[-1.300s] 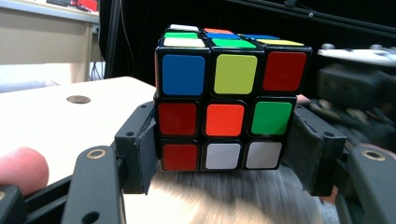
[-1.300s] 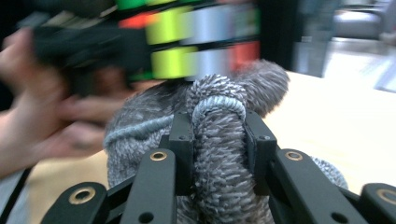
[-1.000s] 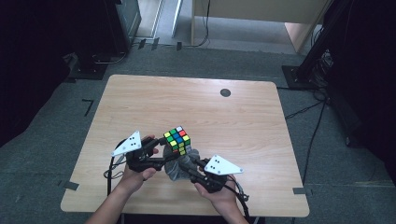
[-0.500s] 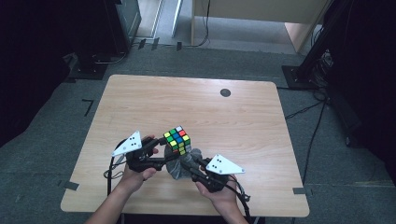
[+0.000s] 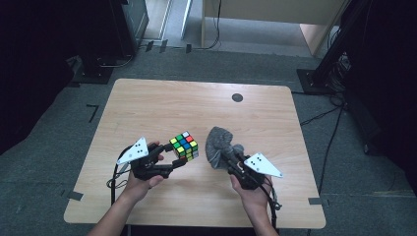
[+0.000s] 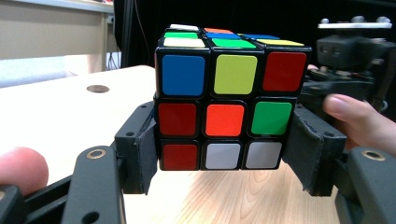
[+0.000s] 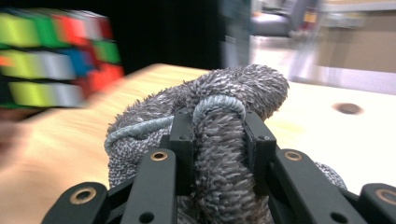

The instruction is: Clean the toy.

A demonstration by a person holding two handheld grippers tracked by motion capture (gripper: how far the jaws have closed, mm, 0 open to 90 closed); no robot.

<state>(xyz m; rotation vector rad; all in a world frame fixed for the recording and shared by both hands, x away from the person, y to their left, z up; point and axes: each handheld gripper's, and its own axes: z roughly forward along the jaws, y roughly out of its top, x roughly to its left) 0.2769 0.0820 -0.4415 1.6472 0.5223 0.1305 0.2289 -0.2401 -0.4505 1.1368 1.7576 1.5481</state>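
High view sits above the person's edge of the wooden table (image 5: 147, 108), looking forward and down, far enough back to catch the whole top plus floor around it. Left gripper view hugs the tabletop, staring level at the puzzle cube (image 6: 226, 98) up close. Right gripper view is just as low and close, nose against a grey cloth (image 7: 210, 140), with that same cube blurred at its left.

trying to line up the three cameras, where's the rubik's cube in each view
High view: the cube sits left of centre, clamped in the left gripper.
Left gripper view: it fills the centre, pinched at its lowest layer.
Right gripper view: blurred, top left.
Shared landmark: the dark round hole in the table.
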